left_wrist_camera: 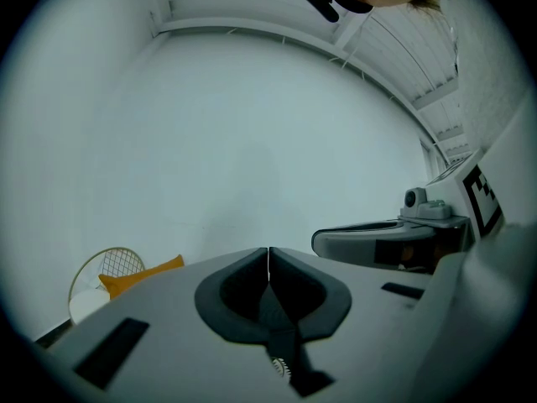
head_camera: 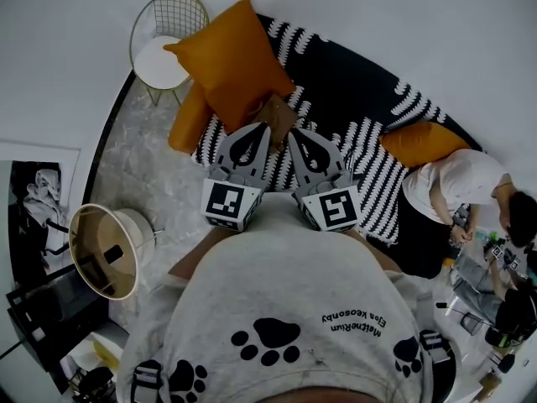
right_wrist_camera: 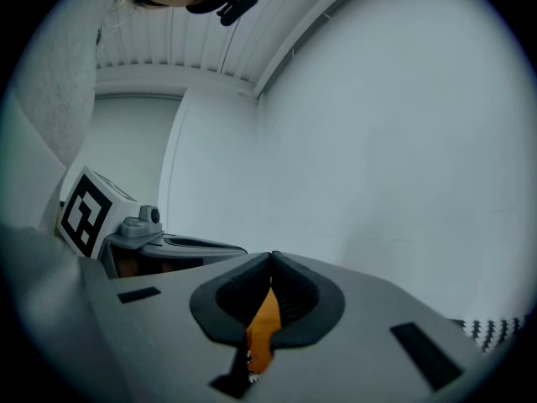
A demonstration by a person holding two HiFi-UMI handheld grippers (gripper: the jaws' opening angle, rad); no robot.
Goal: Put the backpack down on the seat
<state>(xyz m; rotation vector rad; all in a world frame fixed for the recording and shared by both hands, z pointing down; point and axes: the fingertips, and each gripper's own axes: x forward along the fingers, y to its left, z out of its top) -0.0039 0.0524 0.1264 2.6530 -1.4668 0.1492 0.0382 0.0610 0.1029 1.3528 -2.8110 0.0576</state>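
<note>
- The left tool (head_camera: 265,128) and right tool (head_camera: 294,133) are both closed on nothing, side by side.
- The backpack itself is not plainly visible. Its straps (head_camera: 148,378), behind the tools at the shoulders, suggest it is worn.
- It is probably soft and floppy, so grip a strap or the top loop.
- The sofa (head_camera: 361,82) lies ahead of the tools.

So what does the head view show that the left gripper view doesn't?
Only the head view: the striped pattern of the seat, a cream lampshade, a second person at the right, and the left gripper from above. Only the left gripper view: its jaws closed together, the bare wall and the slatted ceiling. Both: the right gripper, an orange cushion and the wire chair.
</note>
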